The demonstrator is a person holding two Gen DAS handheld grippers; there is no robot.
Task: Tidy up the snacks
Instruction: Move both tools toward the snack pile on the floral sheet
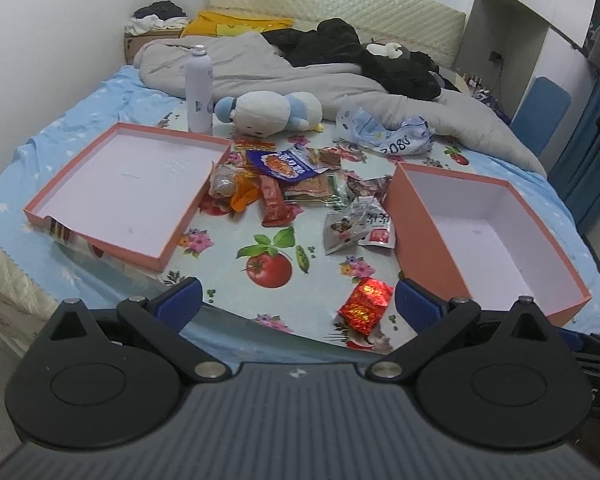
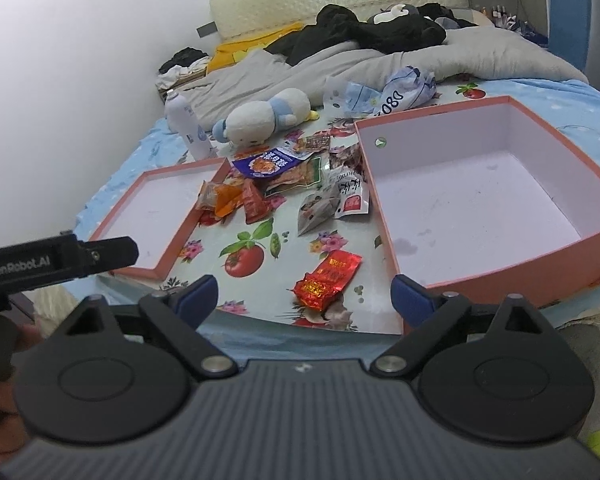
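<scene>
Two boxes: a shallow pink tray-like box (image 1: 112,196) lies left on the bed, a deeper pink box (image 2: 484,200) lies right; both show bare white insides with nothing in them.
Readable writing: "GenRobot.AI" on the side of the left gripper (image 2: 52,264) as seen from the right wrist view; digits reading about "080" on a crumpled pale blue-and-white bag (image 1: 388,130); other packet print is too small to read.
Snack pile: packets lie heaped between the two boxes on a floral mat printed with tomatoes (image 1: 268,268), among them a purple packet (image 1: 286,164), an orange one (image 1: 244,196), a red-brown bar wrapper (image 1: 274,202) and grey-white packets with a red label (image 1: 360,226).
Nearest snack: a shiny red foil packet (image 2: 326,280) lies alone at the near edge of the mat, just beside the deep box's near corner, apart from the pile.
Left gripper state: blue pads spread wide apart, nothing between them.
Right gripper (image 2: 304,292) state: pads wide apart, clear of the red packet that lies beyond them.
Behind the pile: a white spray bottle (image 1: 198,94) stands upright, a white-and-blue plush toy (image 1: 272,112) lies beside it, and a grey duvet (image 1: 284,76) with dark clothes (image 1: 364,52) covers the far bed.
</scene>
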